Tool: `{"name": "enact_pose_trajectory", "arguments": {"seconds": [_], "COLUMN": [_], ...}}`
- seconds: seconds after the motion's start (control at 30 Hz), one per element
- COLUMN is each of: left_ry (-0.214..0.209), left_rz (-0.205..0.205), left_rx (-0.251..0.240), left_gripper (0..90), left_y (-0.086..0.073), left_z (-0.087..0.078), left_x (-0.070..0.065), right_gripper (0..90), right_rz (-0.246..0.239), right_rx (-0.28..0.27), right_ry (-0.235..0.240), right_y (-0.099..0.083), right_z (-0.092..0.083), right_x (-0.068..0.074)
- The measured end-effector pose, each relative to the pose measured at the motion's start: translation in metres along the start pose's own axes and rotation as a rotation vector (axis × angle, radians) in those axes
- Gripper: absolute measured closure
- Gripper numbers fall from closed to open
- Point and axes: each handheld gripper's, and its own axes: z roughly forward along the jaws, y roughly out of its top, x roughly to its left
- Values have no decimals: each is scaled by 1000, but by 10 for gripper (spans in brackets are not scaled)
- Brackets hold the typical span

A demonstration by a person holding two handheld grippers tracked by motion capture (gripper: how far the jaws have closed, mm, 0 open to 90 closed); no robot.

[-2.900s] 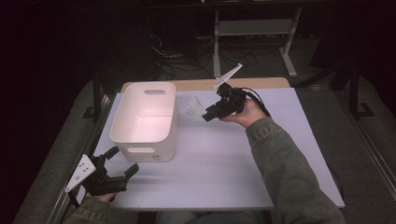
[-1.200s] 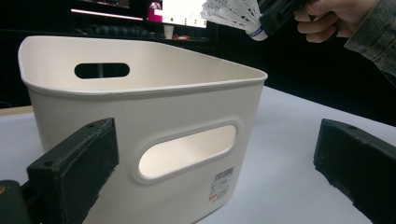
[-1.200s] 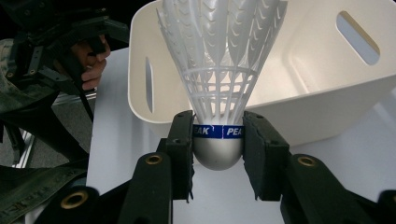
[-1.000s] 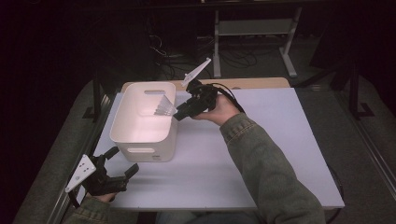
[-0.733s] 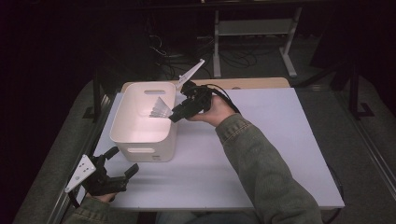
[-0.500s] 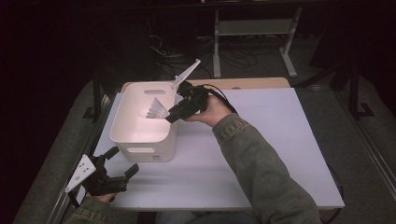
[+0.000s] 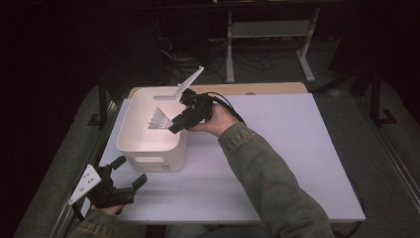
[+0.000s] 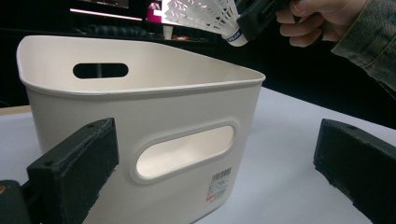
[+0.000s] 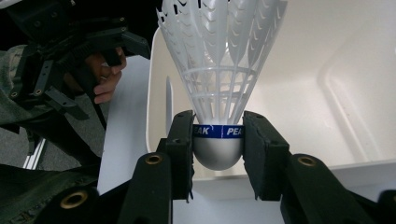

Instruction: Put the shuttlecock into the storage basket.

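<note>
Right hand-held gripper [image 7: 176, 126] clenches shuttlecock [image 9: 219, 70] above white bin [image 7: 130, 144]; left hand-held gripper [image 7: 130, 174] gapes empty

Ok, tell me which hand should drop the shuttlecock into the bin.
Right. Its tool already grips the shuttlecock by the cork above the open bin. The left tool waits open and empty at the table's near edge.

A dim lab or workshop: a white-topped table [image 7: 277, 163] on a metal frame, tangled cables [image 7: 247, 62] and a metal stand [image 7: 270, 44] behind.
</note>
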Motion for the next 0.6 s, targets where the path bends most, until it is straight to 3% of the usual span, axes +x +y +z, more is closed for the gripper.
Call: {"name": "enact_pose_trajectory", "arguments": {"seconds": [0.6], "left_ry": [4], "left_rz": [-8], "left_rx": [9], "left_gripper": [0], "left_y": [0], "left_z": [-1], "left_x": [-1], "right_gripper": [639], "right_rz": [-3], "right_rx": [12], "right_ry": [29], "right_y": [7], "right_z": [25], "right_x": [0]}}
